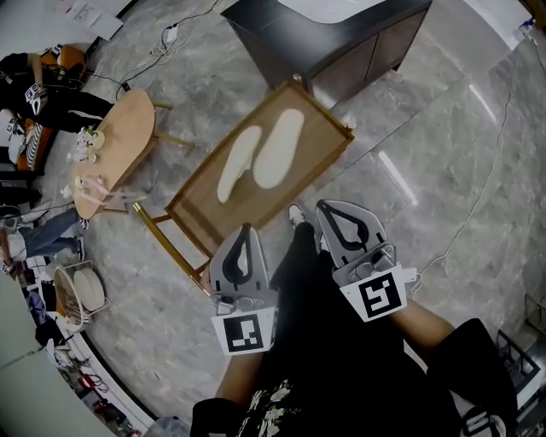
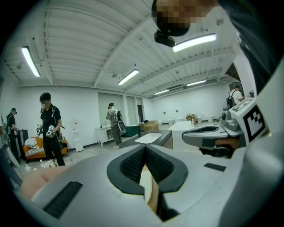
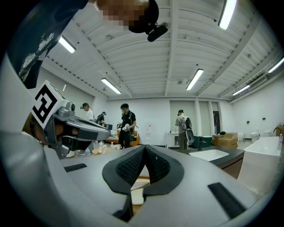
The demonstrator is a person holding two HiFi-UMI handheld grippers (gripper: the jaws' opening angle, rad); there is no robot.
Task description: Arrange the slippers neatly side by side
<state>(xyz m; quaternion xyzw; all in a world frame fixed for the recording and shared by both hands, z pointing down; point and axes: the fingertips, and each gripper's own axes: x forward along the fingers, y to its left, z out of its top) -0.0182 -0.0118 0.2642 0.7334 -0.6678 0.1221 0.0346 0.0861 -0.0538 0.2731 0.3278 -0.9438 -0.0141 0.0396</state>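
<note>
Two pale slippers lie side by side, nearly touching, on one rectangular wooden table just ahead of you (the right one sits a little farther away). Your two grippers hang near the table's closest corner. The left gripper and right gripper are both clenched on nothing. One shoe shows between them. One oval table stands to the left, and one dark cabinet stands beyond.

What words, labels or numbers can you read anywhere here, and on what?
No readable text anywhere.
Left gripper marker cube: square code pattern, no letters.
Right gripper marker cube: the same.
White print on the person's dark top: too blurred to read.
White sheets, far corner: too small.
</note>
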